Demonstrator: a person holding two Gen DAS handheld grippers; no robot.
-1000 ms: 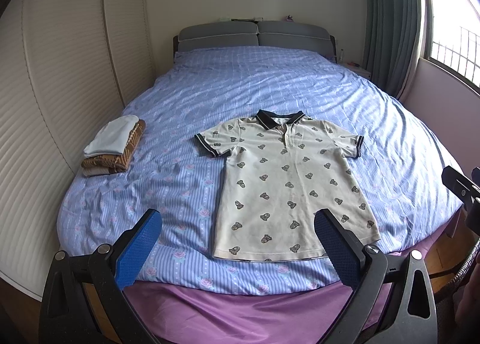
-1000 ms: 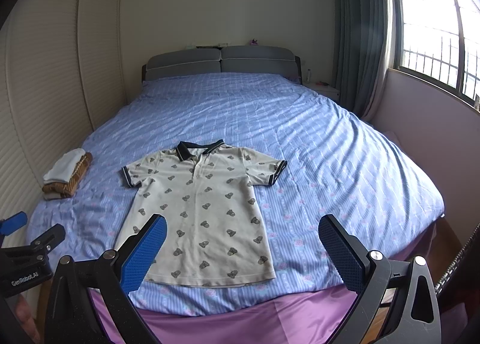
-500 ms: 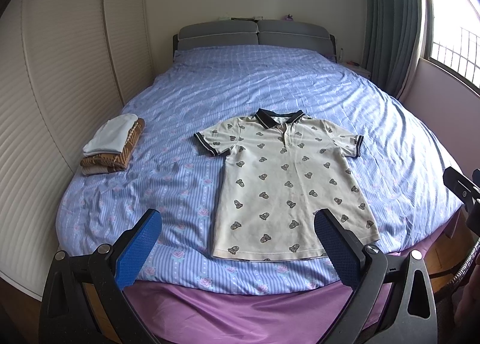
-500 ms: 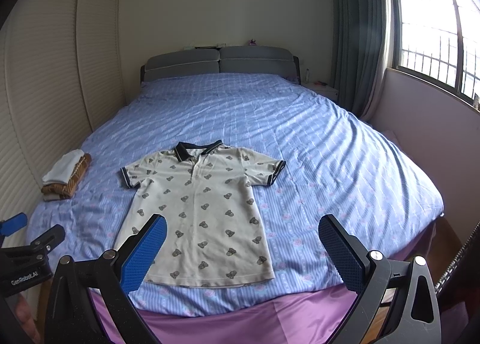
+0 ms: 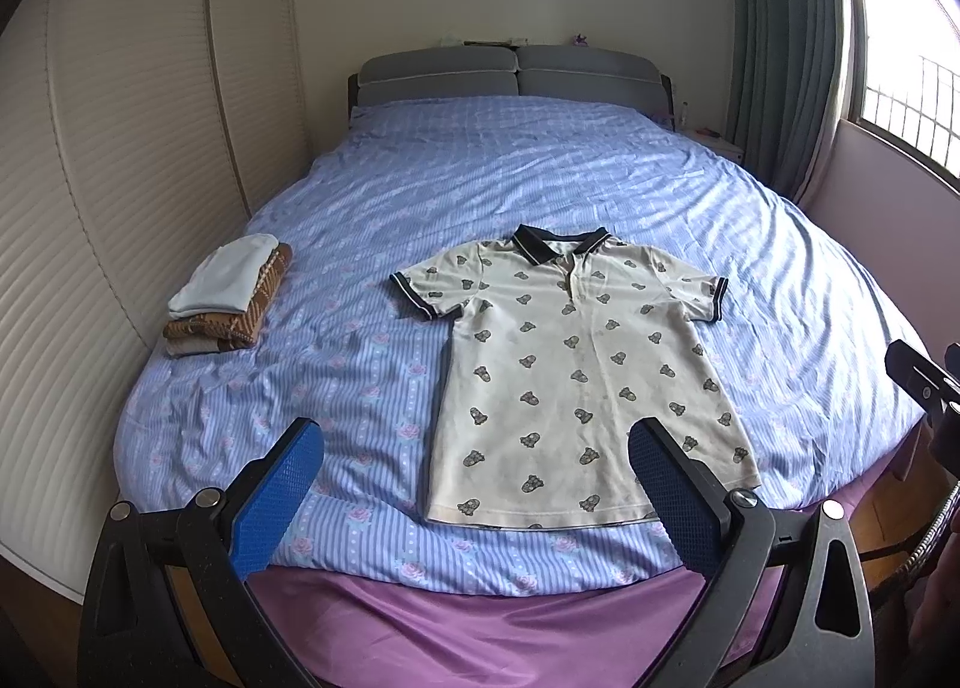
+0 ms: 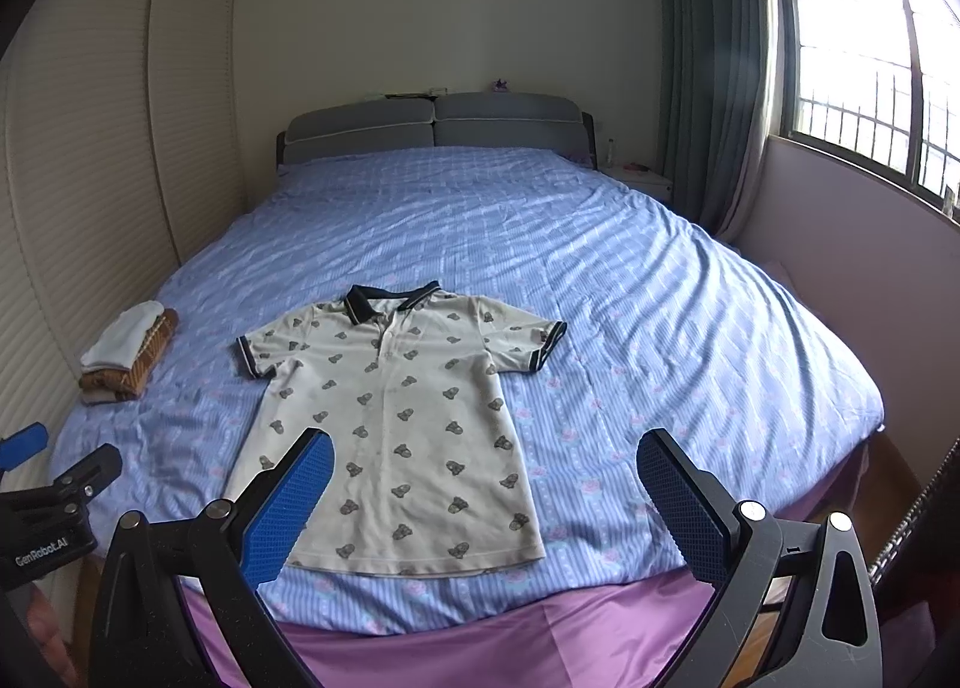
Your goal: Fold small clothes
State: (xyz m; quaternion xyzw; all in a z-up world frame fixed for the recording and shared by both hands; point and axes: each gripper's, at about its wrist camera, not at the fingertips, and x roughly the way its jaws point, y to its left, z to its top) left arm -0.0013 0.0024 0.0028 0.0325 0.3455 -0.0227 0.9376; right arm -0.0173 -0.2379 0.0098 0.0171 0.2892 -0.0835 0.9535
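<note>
A wide bed (image 5: 540, 159) with a blue striped cover fills the room, its grey headboard at the far end and a purple sheet showing along the near edge. On the near half of the cover lies the polo shirt (image 5: 576, 376), cream with a small dark print and a dark collar, spread flat face up, collar far, hem near, both short sleeves out to the sides. At the left edge of the bed, well apart from the shirt, sits a small stack of folded clothes (image 5: 231, 298). The left tongs (image 5: 474, 478) and the right tongs (image 6: 483, 493) both hang above the near edge, pads spread wide, holding nothing. Folding of this shirt looks not yet begun; the next move likely calls for lowering to a sleeve or side edge and pinching only the shirt, not the cover.
</note>
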